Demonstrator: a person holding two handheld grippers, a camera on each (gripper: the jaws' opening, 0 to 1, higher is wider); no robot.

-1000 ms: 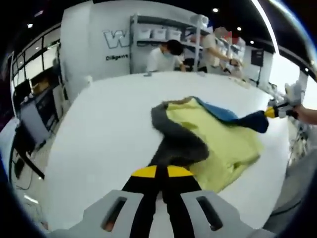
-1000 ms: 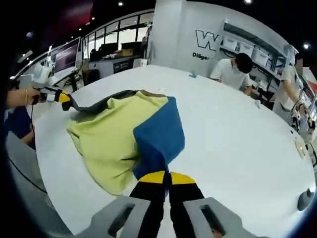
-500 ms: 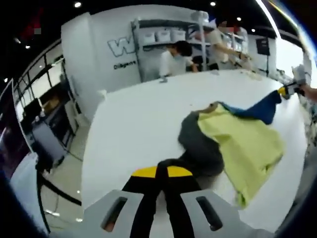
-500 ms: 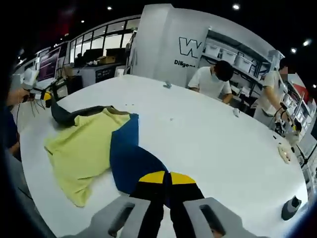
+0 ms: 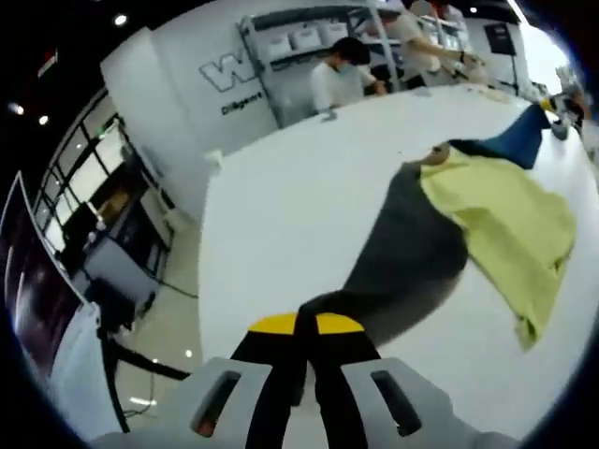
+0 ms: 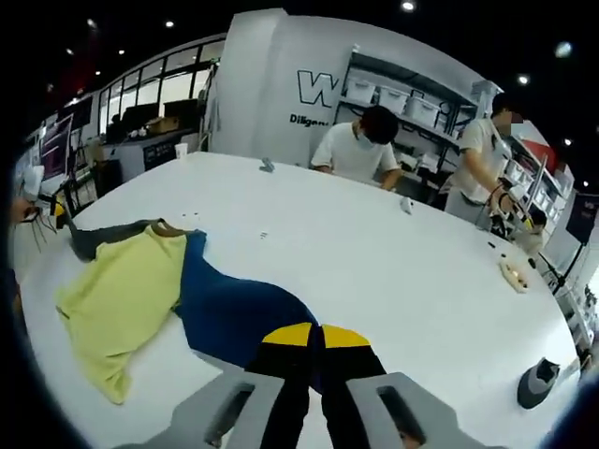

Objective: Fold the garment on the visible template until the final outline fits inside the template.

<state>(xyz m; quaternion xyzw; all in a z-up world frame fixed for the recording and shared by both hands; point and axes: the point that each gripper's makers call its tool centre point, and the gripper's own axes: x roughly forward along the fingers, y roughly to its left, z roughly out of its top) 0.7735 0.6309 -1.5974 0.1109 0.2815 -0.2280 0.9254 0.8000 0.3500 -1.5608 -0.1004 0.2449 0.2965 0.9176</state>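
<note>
Left gripper view puts the left tool (image 5: 305,327) at the bottom, its jaws closed on the grey sleeve (image 5: 407,253) of the shirt (image 5: 505,224), which lies on the white table (image 5: 281,215). From that pinch the grey cloth runs up and right to the yellow body, and beyond it the blue sleeve (image 5: 515,140) reaches toward the right tool (image 5: 552,98) at the far right edge; at that size I cannot tell there how its jaws stand. Right gripper view has the yellow body (image 6: 117,295) at left, the blue sleeve (image 6: 234,313) stretching from it to the right tool (image 6: 307,339), whose jaws are clamped on the blue cloth, and two people (image 6: 360,150) standing at the table's far side. No template outline is plain on the table in these pictures. The step in hand looks like spreading the shirt by its two sleeves. To do it well, I would keep both pinches firm, pull evenly outward so the body lies flat without twisting, keep the cloth low to the table, and lay it down well away from the table's edge.
</note>
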